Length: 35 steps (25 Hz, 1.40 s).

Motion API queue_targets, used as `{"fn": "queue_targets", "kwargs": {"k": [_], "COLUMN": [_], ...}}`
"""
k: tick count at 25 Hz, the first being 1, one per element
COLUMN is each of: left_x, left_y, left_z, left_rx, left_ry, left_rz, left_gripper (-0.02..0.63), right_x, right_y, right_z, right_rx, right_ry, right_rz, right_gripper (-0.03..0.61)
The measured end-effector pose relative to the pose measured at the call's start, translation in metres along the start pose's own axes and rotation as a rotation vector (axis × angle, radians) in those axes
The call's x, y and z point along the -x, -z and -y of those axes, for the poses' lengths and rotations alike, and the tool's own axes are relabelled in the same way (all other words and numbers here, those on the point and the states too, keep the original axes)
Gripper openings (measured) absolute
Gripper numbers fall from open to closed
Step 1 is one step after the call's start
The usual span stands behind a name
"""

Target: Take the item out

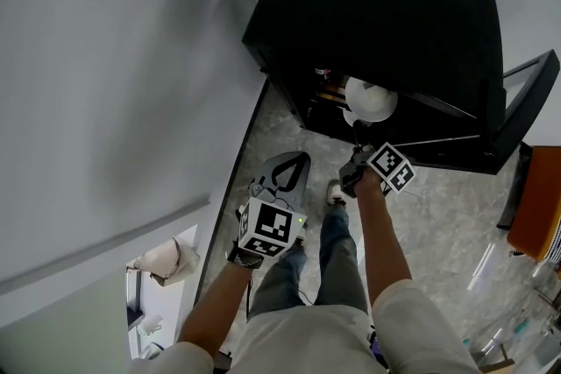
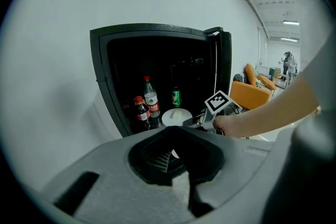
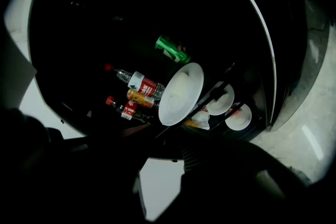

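white bowl [image 3: 181, 93] sits inside the black cabinet [image 1: 394, 4] beside bottles [image 3: 142, 83], right gripper [image 1: 358, 144] open and empty at the cabinet's front, left gripper [image 1: 296, 162] closed, empty, farther back.

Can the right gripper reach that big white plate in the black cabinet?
Probably yes. The cabinet stands open, and the white plate sits near its front, ahead of the bottles. The right gripper, jaws apart and empty, is close to it with nothing in between.
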<state>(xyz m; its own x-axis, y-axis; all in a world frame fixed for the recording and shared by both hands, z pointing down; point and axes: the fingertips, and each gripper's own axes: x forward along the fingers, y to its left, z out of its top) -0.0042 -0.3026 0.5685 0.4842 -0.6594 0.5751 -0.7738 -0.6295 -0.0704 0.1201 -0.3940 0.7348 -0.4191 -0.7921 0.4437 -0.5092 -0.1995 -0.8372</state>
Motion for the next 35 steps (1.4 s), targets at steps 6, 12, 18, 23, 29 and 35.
{"fn": "queue_targets", "kwargs": {"k": [6, 12, 18, 23, 29, 35], "left_x": [-0.001, -0.004, -0.005, -0.004, -0.005, -0.004], "left_y": [0.010, 0.016, 0.019, 0.019, 0.021, 0.022], "left_z": [0.000, 0.002, 0.004, 0.004, 0.003, 0.001], "left_rx": [0.007, 0.010, 0.009, 0.005, 0.000, -0.005], "left_ry": [0.000, 0.006, 0.013, 0.013, 0.015, 0.016], "left_rz": [-0.016, -0.025, -0.025, -0.012, -0.013, -0.018], "left_gripper": [0.006, 0.006, 0.006, 0.006, 0.006, 0.006], "right_x": [-0.016, -0.019, -0.019, -0.022, -0.021, -0.017], "right_y": [-0.008, -0.014, -0.022, -0.019, -0.013, -0.008], "right_z": [0.020, 0.032, 0.029, 0.026, 0.024, 0.023], "right_rx": [-0.157, -0.252, -0.311, -0.343, -0.358, -0.358], "right_ry": [-0.007, -0.030, -0.086, -0.117, -0.131, -0.140], "right_rz": [0.062, 0.118, 0.160, 0.136, 0.132, 0.126], "right_gripper": [0.158, 0.138, 0.070, 0.049, 0.048, 0.046]}}
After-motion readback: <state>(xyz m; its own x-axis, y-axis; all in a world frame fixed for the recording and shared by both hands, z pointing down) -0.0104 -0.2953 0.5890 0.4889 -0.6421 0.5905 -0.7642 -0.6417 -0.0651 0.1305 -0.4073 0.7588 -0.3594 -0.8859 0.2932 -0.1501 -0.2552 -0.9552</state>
